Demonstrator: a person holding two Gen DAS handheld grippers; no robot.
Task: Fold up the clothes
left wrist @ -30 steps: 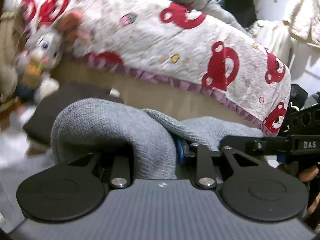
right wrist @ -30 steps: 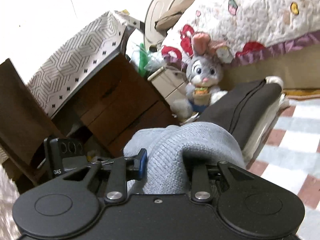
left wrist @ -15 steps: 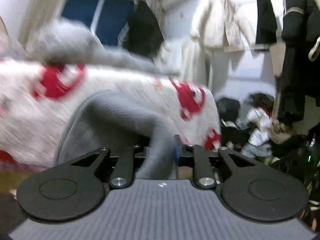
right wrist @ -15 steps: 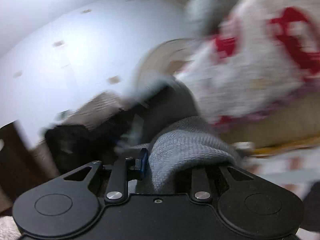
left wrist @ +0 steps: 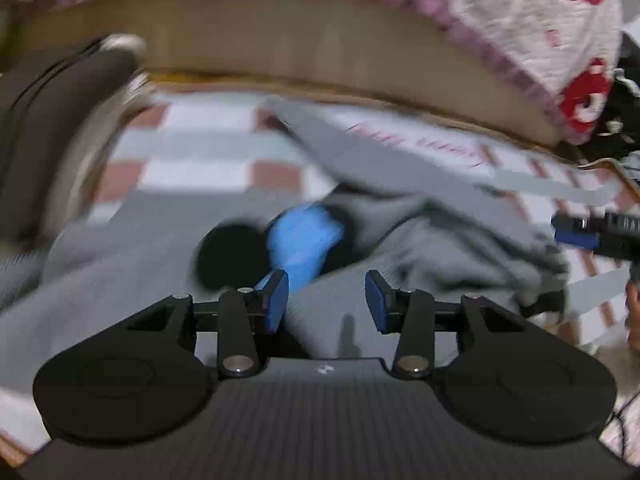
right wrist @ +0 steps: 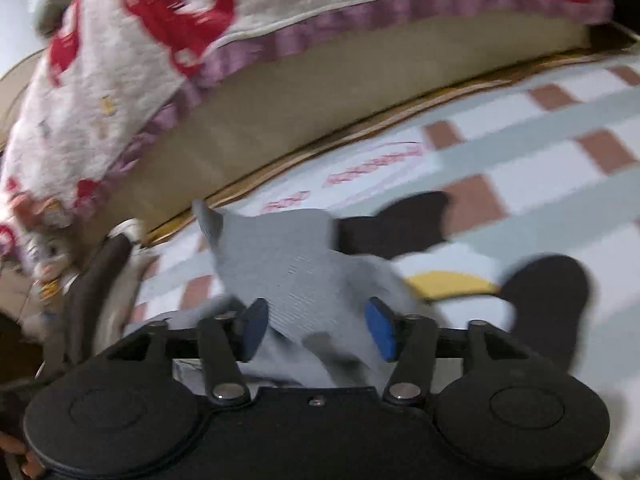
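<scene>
in the left wrist view the left gripper (left wrist: 326, 298) tips downward toward the floor, its jaws apart with blue pads (left wrist: 276, 300) on either side of an open gap and nothing pinched between them. the grey knit garment (left wrist: 400, 208) lies spread and rumpled on the checked mat (left wrist: 192, 148) just ahead, one long part of it running away to the far left, and the near cloth passes under the gap. a blurred blue and black patch (left wrist: 304, 236) shows in the middle of the garment; what it is cannot be told. the right gripper (left wrist: 600, 234) enters at the right edge, over the right side of the garment. the bed quilt (left wrist: 540, 20) with red prints hangs along the far side, and a dark cushion (left wrist: 44, 132) sits at the left. a second ago these jaws were clamped on a hump of the same grey knit held up in front of the bed; now the cloth is out of them and down on the mat. in the right wrist view the right gripper (right wrist: 318, 330) also points down at the mat (right wrist: 540, 152), jaws spread, with the garment (right wrist: 288, 264) lying between and beyond the pads; whether a pad touches the cloth cannot be told through the blur. a plush rabbit (right wrist: 44, 248) sits at the far left beneath the quilt (right wrist: 132, 40). black and yellow shapes (right wrist: 448, 284) print the mat to the right. earlier this gripper too held a bunched fold of knit raised off the floor.
</scene>
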